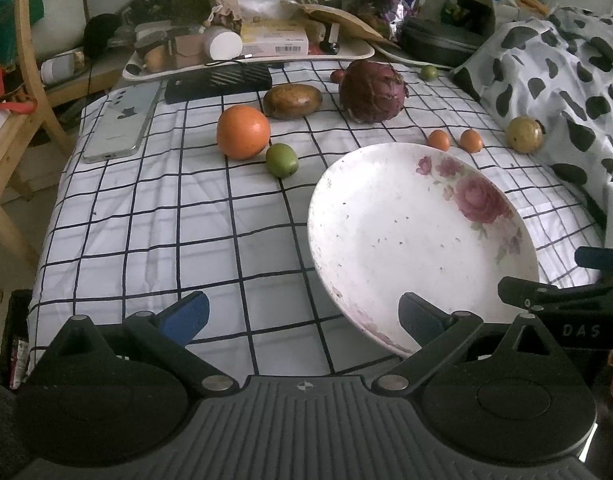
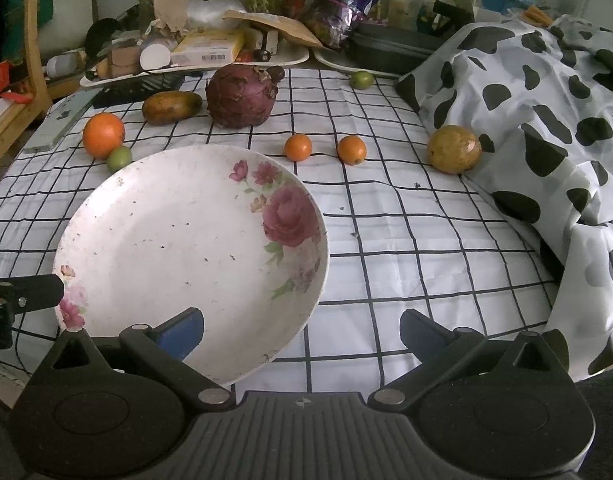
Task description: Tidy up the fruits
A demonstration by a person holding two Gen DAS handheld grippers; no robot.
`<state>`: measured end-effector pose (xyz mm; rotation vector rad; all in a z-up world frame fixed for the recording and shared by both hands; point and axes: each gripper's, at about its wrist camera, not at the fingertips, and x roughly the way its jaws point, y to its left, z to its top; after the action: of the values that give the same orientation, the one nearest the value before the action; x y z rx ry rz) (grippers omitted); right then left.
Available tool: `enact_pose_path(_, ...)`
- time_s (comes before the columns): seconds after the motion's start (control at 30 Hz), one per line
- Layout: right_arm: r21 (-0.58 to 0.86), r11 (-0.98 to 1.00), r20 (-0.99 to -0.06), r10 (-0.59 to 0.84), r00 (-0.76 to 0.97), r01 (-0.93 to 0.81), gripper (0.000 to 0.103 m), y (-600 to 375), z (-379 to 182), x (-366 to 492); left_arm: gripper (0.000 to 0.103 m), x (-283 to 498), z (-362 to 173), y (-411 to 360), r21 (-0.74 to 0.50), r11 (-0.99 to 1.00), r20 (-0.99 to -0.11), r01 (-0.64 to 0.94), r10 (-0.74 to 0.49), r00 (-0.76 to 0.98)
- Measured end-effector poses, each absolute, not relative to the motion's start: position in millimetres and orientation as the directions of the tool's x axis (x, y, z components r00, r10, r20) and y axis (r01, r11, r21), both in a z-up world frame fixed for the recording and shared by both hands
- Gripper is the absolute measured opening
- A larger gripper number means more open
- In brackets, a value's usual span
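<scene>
A white plate with pink roses [image 1: 406, 240] [image 2: 178, 256] lies empty on the checked cloth. Beyond it lie a big orange [image 1: 243, 132] [image 2: 103, 129], a green fruit [image 1: 281, 160] [image 2: 119, 159], a brown mango [image 1: 292, 101] [image 2: 171, 107], a red cabbage [image 1: 372, 91] [image 2: 240, 96], two small oranges [image 1: 439, 139] [image 2: 298, 147], and a yellow round fruit [image 1: 524, 134] [image 2: 453, 149]. My left gripper [image 1: 302, 314] is open and empty, near the plate's left front rim. My right gripper [image 2: 302, 332] is open and empty, at the plate's right front rim.
A phone [image 1: 120, 122] and a black case [image 1: 218, 82] lie at the back left. A cluttered tray [image 1: 246, 46] stands behind. A cow-print cloth [image 2: 546, 120] piles up on the right. A small green fruit [image 2: 361, 79] and a wooden chair [image 1: 10, 128] are also there.
</scene>
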<state>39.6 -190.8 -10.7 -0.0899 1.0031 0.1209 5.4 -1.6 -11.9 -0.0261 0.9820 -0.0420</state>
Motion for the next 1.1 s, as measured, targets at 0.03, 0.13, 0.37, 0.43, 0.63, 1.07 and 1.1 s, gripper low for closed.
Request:
enact_pose_path(0.03, -0.019, 0.990, -0.845, 0.060, 0.532, -0.142, 0.103, -190.8, -10.5, 39.6, 0.103, 5.4, -11.9, -1.5, -0.039, 0.999, -0.831, 0.022, -0.045, 0.554)
enact_pose_path(0.13, -0.020, 0.990, -0.846, 0.059, 0.529, -0.142, 0.103, -190.9, -10.4, 39.3, 0.103, 6.1, -11.9, -1.6, -0.037, 0.999, -0.832, 0.022, -0.043, 0.552)
enact_pose_path(0.37, -0.013, 0.990, -0.843, 0.066, 0.534, -0.143, 0.103, -190.8, -9.3, 39.3, 0.103, 5.7, -12.2, -1.9, -0.035, 0.999, -0.834, 0.027, -0.044, 0.549)
enact_pose_path(0.43, -0.010, 0.990, -0.842, 0.068, 0.535, -0.141, 0.103, -190.9, -8.9, 39.4, 0.103, 5.9, -12.2, -2.5, -0.035, 0.999, -0.835, 0.029, -0.045, 0.549)
enact_pose_path(0.63, -0.010, 0.990, -0.842, 0.068, 0.535, -0.141, 0.103, -191.0, -8.4, 39.2, 0.103, 6.3, -12.2, -3.2, -0.033, 0.999, -0.837, 0.030, -0.044, 0.546)
enact_pose_path(1.07, -0.007, 0.992, -0.838, 0.061, 0.542, -0.123, 0.103, -193.0, -7.6, 41.0, 0.103, 9.2, -15.3, -7.1, -0.008, 0.998, -0.859, 0.055, -0.035, 0.511)
enact_pose_path(1.1, -0.009, 0.992, -0.837, 0.060, 0.544, -0.123, 0.103, -193.1, -7.4, 42.0, 0.103, 10.3, -16.0, -8.4, -0.011, 0.997, -0.862, 0.071, -0.046, 0.506)
